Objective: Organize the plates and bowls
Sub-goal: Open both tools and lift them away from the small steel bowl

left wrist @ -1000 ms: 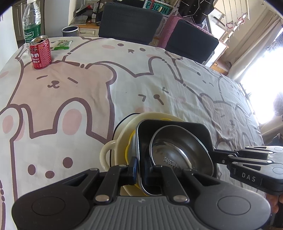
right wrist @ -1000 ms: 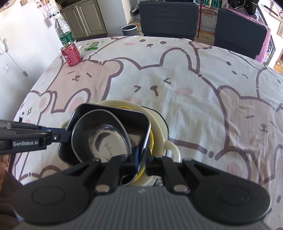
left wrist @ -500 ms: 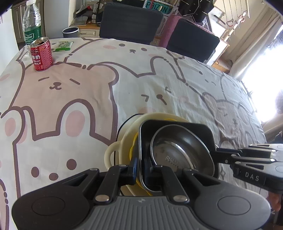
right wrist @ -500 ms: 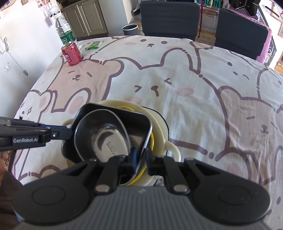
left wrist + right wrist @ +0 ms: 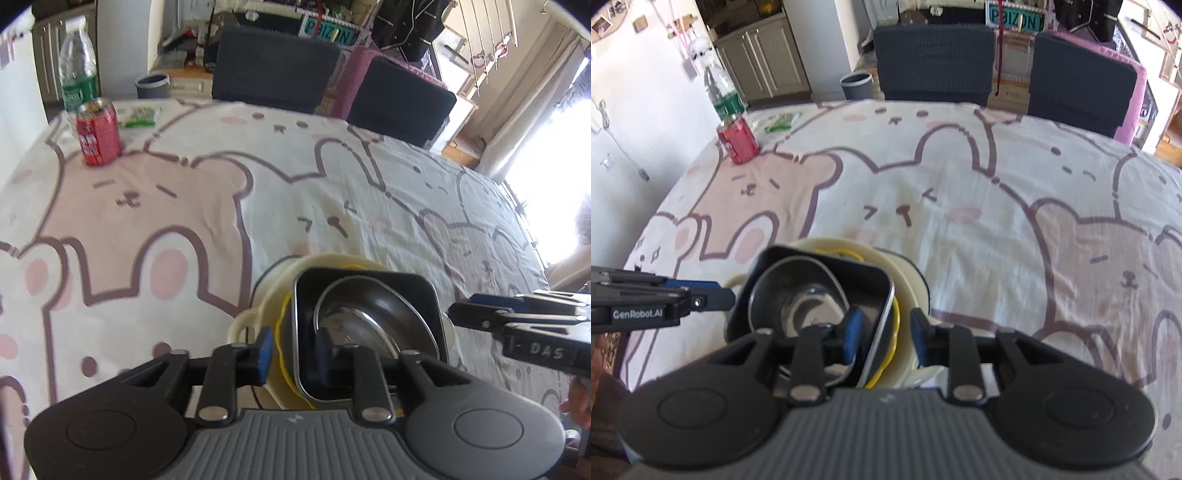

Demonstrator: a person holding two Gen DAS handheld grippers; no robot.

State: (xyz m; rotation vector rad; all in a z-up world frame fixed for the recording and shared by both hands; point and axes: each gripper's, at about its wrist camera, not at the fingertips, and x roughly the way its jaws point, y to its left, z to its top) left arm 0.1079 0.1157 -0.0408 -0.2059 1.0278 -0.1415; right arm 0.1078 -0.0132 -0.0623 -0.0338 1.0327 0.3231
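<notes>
Both hand-held grippers spread — left (image 5: pixel 291 350), right (image 5: pixel 886 332) — straddling black dish (image 5: pixel 369 295) rim, right view shows wall cable (image 5: pixel 620 151).

The near rim of the black tray (image 5: pixel 364 291) is hidden behind the left gripper's (image 5: pixel 291 350) body. Under the tray, only edges of the yellow plate (image 5: pixel 892 332) and cream bowl (image 5: pixel 908 280) show. Red can (image 5: pixel 98 134) lettering is blurred and unreadable. The water bottle (image 5: pixel 77 74) is partly hidden behind the can. The person's hand (image 5: pixel 576 402) is cut off at the right edge.
</notes>
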